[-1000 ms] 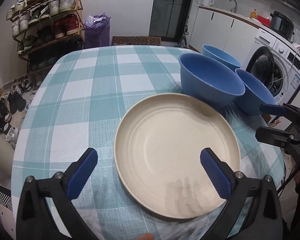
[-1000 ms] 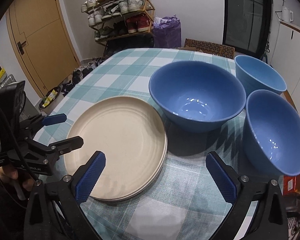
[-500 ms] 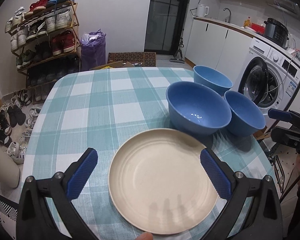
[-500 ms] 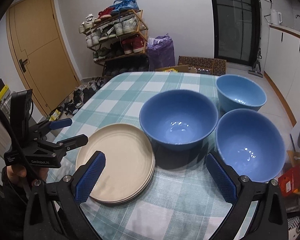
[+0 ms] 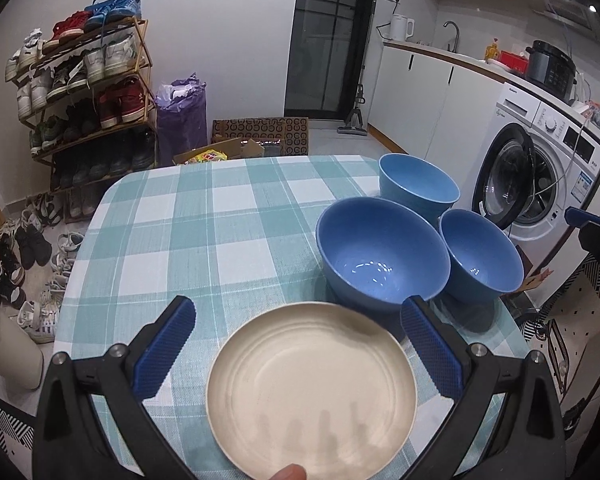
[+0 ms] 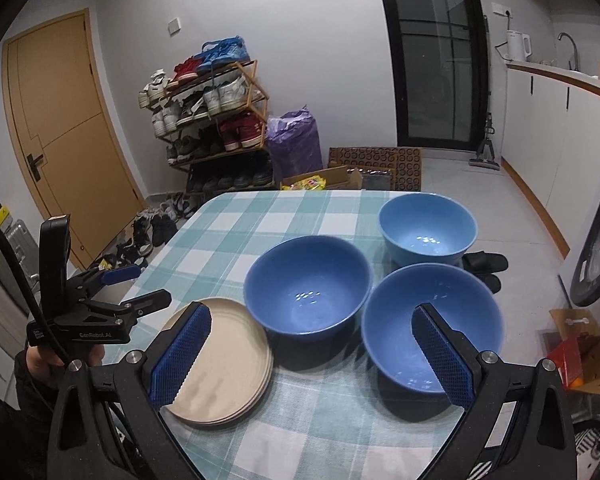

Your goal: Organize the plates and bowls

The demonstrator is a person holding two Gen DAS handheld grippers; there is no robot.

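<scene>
Over the near edge of the tabletop [image 5: 204, 240], seen along the left gripper [image 5: 298, 344], the blue-padded fingers [image 5: 166, 344] stand wide apart and empty above the cream plate [image 5: 312, 384], which lies flat with faint concentric rings, its far rim just beside the big blue bowl [image 5: 382, 254]. A careless dip could knock that rim into the bowl or drag the checked cloth, and the smaller blue bowl [image 5: 480, 256] sits close to the tabletop's right edge, so a shove might tip it off. The pale blue bowl [image 5: 418, 188] stands behind both, upright and empty. From the right gripper [image 6: 314, 350], fingers [image 6: 182, 354] likewise spread and holding nothing, the plate shows as a stack of plates [image 6: 228, 364] near the front corner, layered edges visible; grabbing only the top one could slide the rest. The right-hand bowl [image 6: 432, 324] lies nearest these fingers, glossy, smooth-walled and probably slippery. The left gripper [image 6: 128, 292] hangs open beside the stack.
</scene>
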